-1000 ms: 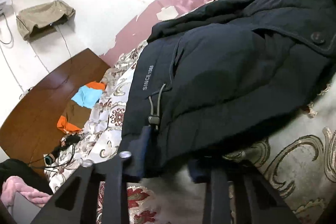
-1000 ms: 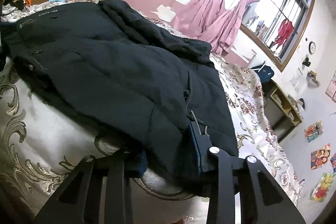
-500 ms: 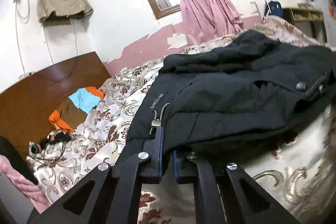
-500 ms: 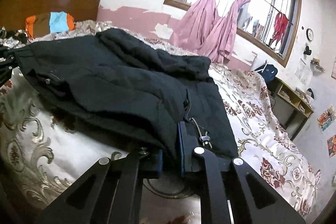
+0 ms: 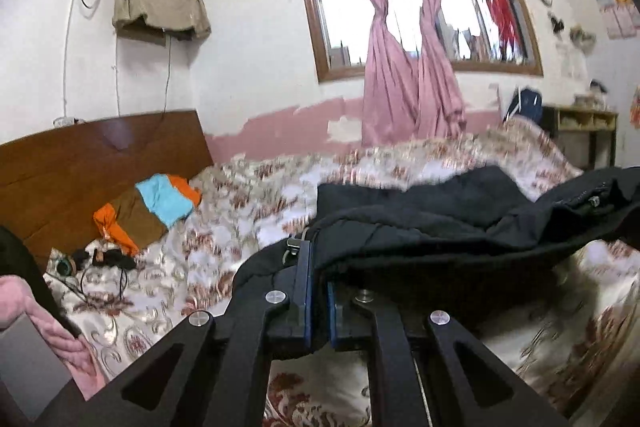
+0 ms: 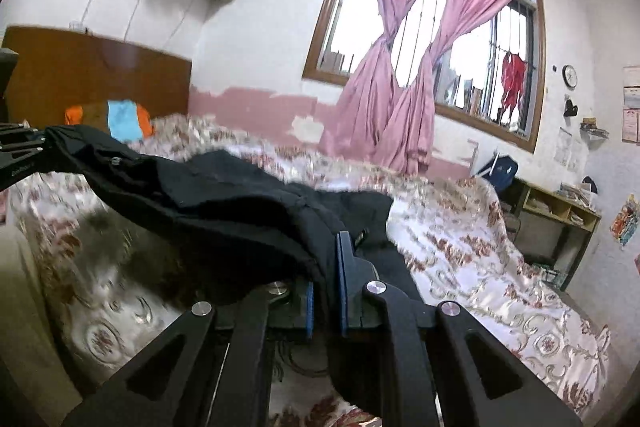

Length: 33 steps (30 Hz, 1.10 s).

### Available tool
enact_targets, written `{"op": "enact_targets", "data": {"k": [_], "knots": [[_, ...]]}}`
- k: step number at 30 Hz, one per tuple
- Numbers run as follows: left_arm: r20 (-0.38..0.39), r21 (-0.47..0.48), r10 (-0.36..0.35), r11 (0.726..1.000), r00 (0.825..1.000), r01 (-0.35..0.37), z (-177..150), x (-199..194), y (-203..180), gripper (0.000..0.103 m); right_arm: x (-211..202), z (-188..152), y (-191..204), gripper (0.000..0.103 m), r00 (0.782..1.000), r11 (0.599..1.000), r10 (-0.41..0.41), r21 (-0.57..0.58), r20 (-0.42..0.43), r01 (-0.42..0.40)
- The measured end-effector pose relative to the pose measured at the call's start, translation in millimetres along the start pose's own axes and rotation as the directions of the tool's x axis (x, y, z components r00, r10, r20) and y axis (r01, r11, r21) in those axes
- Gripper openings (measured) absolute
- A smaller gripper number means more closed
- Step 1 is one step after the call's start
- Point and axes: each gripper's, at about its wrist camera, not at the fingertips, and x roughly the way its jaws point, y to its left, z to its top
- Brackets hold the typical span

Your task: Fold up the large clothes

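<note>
A large dark navy padded jacket (image 5: 440, 227) hangs lifted above the bed, stretched between my two grippers. My left gripper (image 5: 318, 291) is shut on one bottom corner of it, by a drawcord toggle (image 5: 292, 245). In the right wrist view the jacket (image 6: 224, 195) sags across to the left gripper (image 6: 20, 151) at the far left edge. My right gripper (image 6: 325, 283) has its jaws closing, with the other corner's fabric pressed between its blue pads (image 6: 342, 267). The jacket's far part still rests on the floral bedspread (image 6: 460, 227).
A wooden headboard (image 5: 80, 155) stands at the left, with a folded orange, brown and blue garment (image 5: 160, 203) and cables (image 5: 100, 259) below it. Pink curtains (image 6: 400, 99) hang at the window. A low shelf (image 6: 552, 215) stands beyond the bed's right side.
Both grippers closed on the jacket's bottom corners and rose, lifting that edge off the bed. The views tilted up from the jacket's surface to the wall and window.
</note>
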Motion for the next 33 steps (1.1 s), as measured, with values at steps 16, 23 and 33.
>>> {"op": "enact_targets", "data": {"k": [16,23,33], "knots": [[0.154,0.081,-0.029,0.997,0.988,0.016,73.8,11.2,-2.1,0.005,-5.0,66.3,-16.2,0.006,0.984,1.0,-0.024,0.003,0.177,0.024],[0.131,0.116,-0.044,0.993,0.99,0.029,92.9,52.3,-18.8,0.006,43.0,76.3,-30.5,0.006,0.995,0.999,-0.025,0.027,0.093,0.023],[0.05,0.127,-0.084,0.989,0.995,0.077,126.5,141.7,-33.2,0.006,141.3,97.6,-51.0,0.006,0.999,0.999,0.011,0.039,0.053,-0.013]]}}
